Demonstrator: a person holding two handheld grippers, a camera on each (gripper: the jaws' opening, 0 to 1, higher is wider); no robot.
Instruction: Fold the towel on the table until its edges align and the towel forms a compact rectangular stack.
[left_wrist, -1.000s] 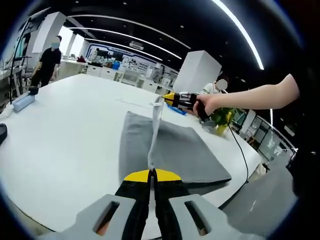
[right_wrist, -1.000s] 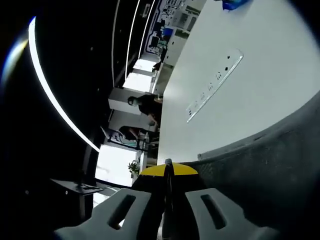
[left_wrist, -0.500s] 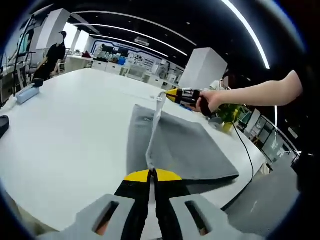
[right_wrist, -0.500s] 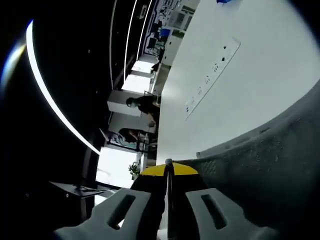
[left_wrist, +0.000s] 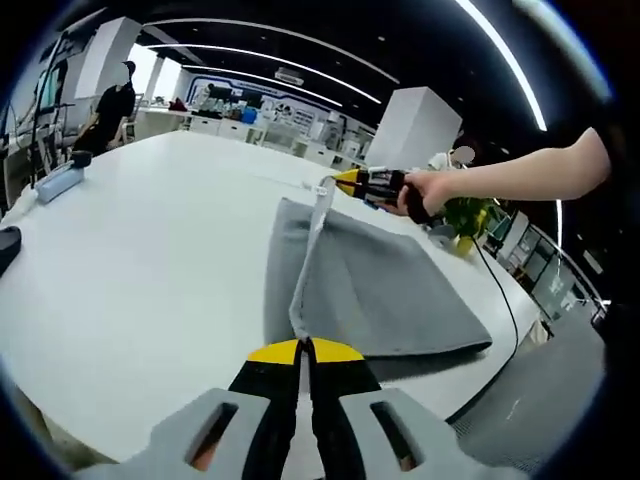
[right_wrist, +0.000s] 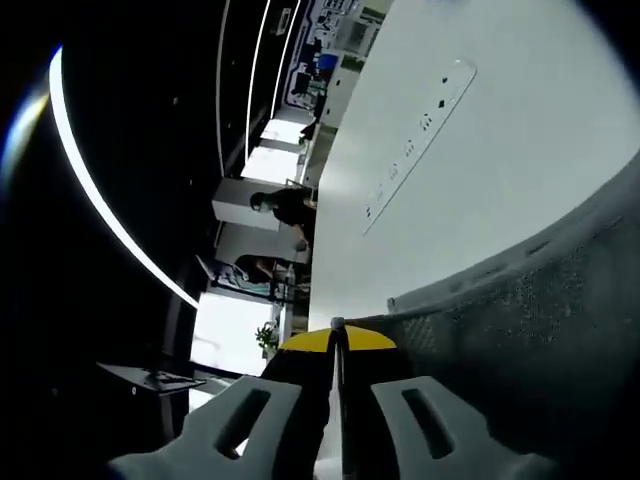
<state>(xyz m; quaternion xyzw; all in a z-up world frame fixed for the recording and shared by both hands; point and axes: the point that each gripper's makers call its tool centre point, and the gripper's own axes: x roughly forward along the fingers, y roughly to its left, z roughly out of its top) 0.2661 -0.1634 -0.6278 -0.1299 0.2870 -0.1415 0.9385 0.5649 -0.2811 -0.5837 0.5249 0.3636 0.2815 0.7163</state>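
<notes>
A grey towel lies on the white table, with one edge lifted off it as a taut strip. My left gripper is shut on the near corner of that strip. In the left gripper view the right gripper, held by a hand, is shut on the far corner. In the right gripper view, rolled sideways, my right gripper is shut on the towel, whose grey cloth spreads to the right.
A white power strip lies flat on the table beyond the towel. A blue-grey object and a dark item sit at the table's left. People stand in the background. The table edge is near the towel's right side.
Both grippers have kept their hold; the lifted edge has drifted slightly right over the towel, and the towel looks nearer and wider in both views.
</notes>
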